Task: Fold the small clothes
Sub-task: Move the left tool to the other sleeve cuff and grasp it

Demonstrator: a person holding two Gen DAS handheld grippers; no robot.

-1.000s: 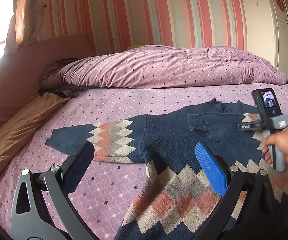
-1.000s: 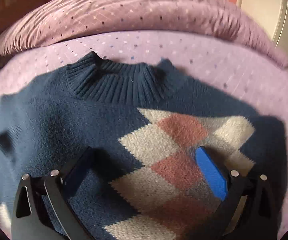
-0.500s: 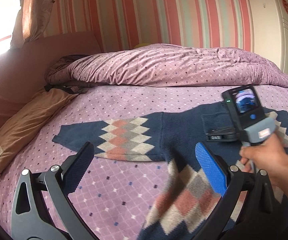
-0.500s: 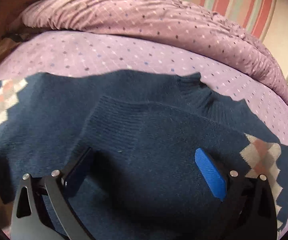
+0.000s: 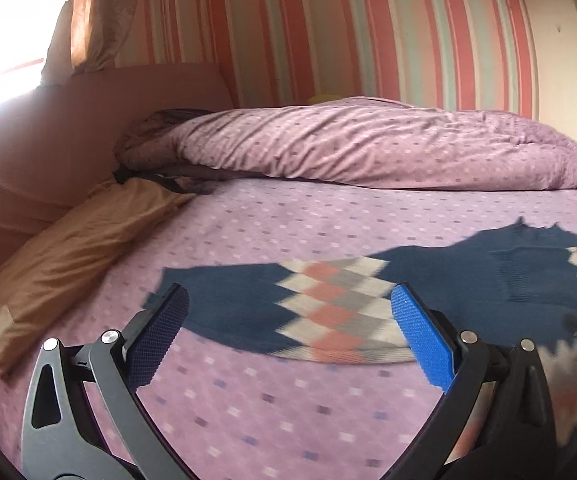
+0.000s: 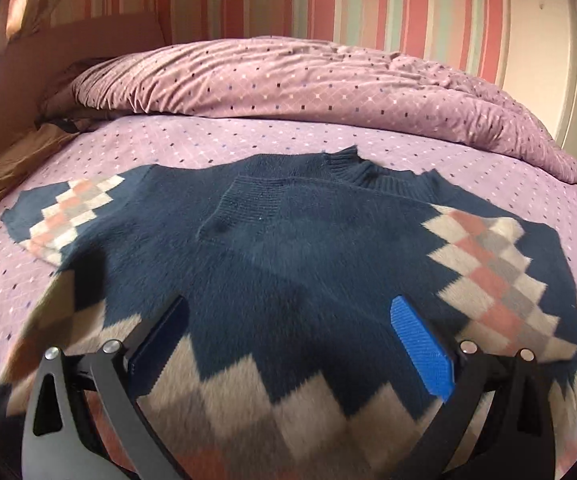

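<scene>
A navy knit sweater (image 6: pixel 288 256) with bands of cream, pink and grey diamonds lies flat on the purple dotted bedsheet (image 6: pixel 224 136), collar toward the heaped duvet (image 6: pixel 312 80) at the far side. One sleeve is already folded across the chest, its ribbed cuff (image 6: pixel 248 204) resting below the collar; the other sleeve (image 5: pixel 288 304) lies stretched out sideways on the sheet toward the tan pillow (image 5: pixel 64 248). The left gripper (image 5: pixel 288 340) hangs just above that outstretched sleeve with its jaws spread wide and nothing between them, the diamond band framed between the blue pads. The right gripper (image 6: pixel 288 344) hovers over the lower chest, likewise released and empty. The knit looks thick, fuzzy and soft, so it should be light, limp and quite grippy, unlikely to slip from ribbed pads but apt to sag, stretch and drag neighbouring layers along if pulled across the sheet (a fuzzy knit clings to itself, so the folded sleeve could shift too). The sensible hold is likely a shallow pinch on the edge of the outstretched sleeve near its cuff end, taking one thickness only, then lifting clear before carrying it over the body. The bed gives under pressure, so a pinch may also catch the sheet.
</scene>
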